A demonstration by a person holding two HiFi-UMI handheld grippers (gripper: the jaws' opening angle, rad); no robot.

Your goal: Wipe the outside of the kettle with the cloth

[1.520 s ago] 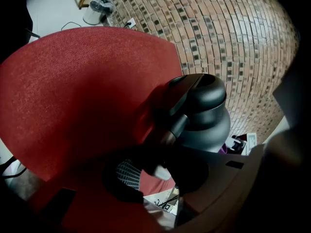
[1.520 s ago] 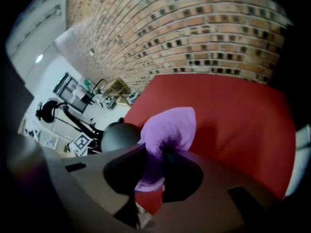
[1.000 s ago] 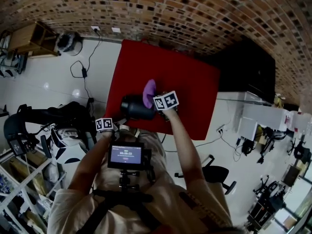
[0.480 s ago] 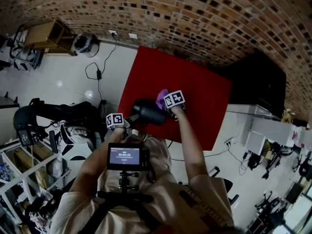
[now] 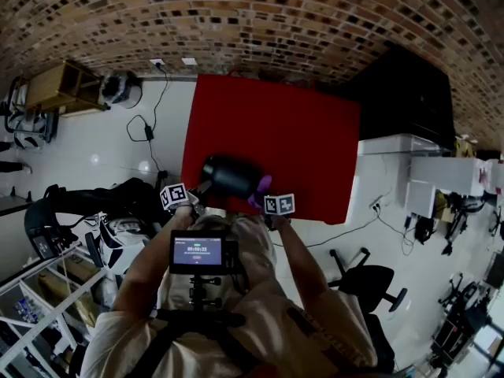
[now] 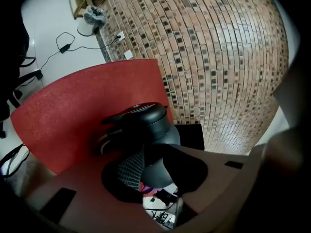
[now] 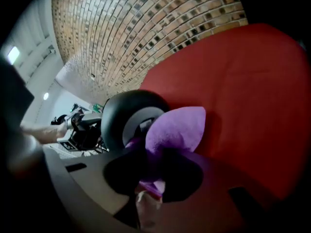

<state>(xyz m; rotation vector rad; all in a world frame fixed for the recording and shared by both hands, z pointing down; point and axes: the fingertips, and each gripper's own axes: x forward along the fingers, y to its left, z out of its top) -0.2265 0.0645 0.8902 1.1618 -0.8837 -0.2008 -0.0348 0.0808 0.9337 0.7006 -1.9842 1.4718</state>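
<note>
The black kettle (image 5: 231, 175) is tipped on its side above the near edge of the red table (image 5: 299, 132). My left gripper (image 5: 197, 192) has the kettle's handle (image 6: 121, 130) between its jaws and still grips it, though the jaws are opening a little. In the left gripper view the kettle's body (image 6: 154, 125) fills the space just ahead of that gripper (image 6: 150, 173). My right gripper (image 5: 264, 196) is shut on the purple cloth (image 5: 259, 189). In the right gripper view the cloth (image 7: 176, 129) lies against the kettle's round base (image 7: 127, 116), ahead of the gripper (image 7: 153, 176).
A brick wall (image 5: 260, 22) stands behind the table. A black cabinet (image 5: 409, 93) is at the table's right, an office chair (image 5: 366, 278) on the floor near right, and a cable (image 5: 150, 124) on the floor at left. A camera rig (image 5: 201, 252) hangs on the person's chest.
My right gripper brought the cloth from the kettle's upper far side down to its near right end. The left gripper took hold of the handle and the kettle tipped and rose.
</note>
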